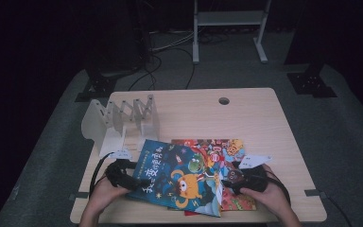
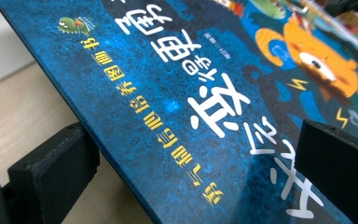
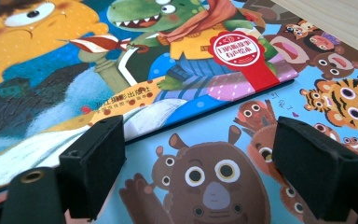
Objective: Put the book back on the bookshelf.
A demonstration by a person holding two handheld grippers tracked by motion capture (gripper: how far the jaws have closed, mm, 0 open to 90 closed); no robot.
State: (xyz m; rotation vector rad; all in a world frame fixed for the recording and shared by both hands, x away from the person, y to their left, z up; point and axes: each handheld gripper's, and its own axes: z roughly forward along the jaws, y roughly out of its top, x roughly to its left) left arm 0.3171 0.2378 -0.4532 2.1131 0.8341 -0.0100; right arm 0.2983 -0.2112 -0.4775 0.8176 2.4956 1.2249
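Observation:
A blue picture book [image 1: 179, 177] with an orange monster on its cover lies on top of a second, brightly coloured animal book [image 1: 217, 144] at the table's front. My left gripper [image 1: 139, 183] is at the blue book's left edge. In the left gripper view the blue book [image 2: 168, 93] runs slanted between the wide-apart jaws of the left gripper [image 2: 196, 177], one jaw below its edge and one above the cover. My right gripper [image 1: 227, 182] is open at the blue book's right side. There the right gripper [image 3: 198, 163] straddles the blue book's edge [image 3: 121, 56] and the animal book [image 3: 205, 182].
A white folding book rack [image 1: 123, 123] stands at the table's back left, just behind the books. The wooden table [image 1: 246, 118] has a cable hole [image 1: 224, 100] near its far edge. A person's hands hold both grippers at the front edge.

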